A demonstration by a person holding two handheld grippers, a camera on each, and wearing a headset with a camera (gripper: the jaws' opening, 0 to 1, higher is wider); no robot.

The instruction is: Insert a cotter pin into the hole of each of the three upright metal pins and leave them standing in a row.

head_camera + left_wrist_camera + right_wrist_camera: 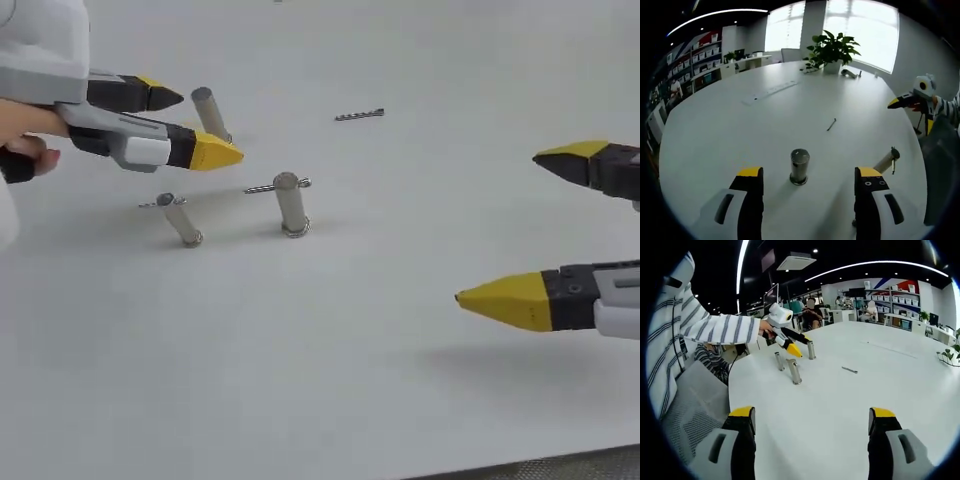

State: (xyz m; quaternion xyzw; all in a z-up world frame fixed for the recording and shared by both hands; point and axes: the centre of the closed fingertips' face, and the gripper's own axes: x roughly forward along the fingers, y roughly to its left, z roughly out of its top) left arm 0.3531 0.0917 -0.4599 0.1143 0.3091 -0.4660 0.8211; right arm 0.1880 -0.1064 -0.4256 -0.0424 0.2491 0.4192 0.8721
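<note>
Three upright metal pins stand on a white workbench (pixel 330 380). The right pin (pixel 291 205) and the left pin (pixel 180 220) each carry a cotter pin through the hole near the top. The far pin (pixel 208 112) has none. A loose cotter pin (pixel 360 115) lies flat on the bench beyond them, well apart from both tools.

The left gripper (pixel 213 127) is spread open and empty, and the far pin sits untouched in line with the gap between its jaws. The right gripper (pixel 495 227) hovers wide open and empty, well to the right.

The likely risks are these: a jaw closing off-centre could tip the far pin, and the lower jaw passes near the two finished pins. The thin cotter pin, lying flat, may slip or twist when pinched — then it would miss the small hole. The far pin also looks out of line with the other two, so the row seems unfinished.
</note>
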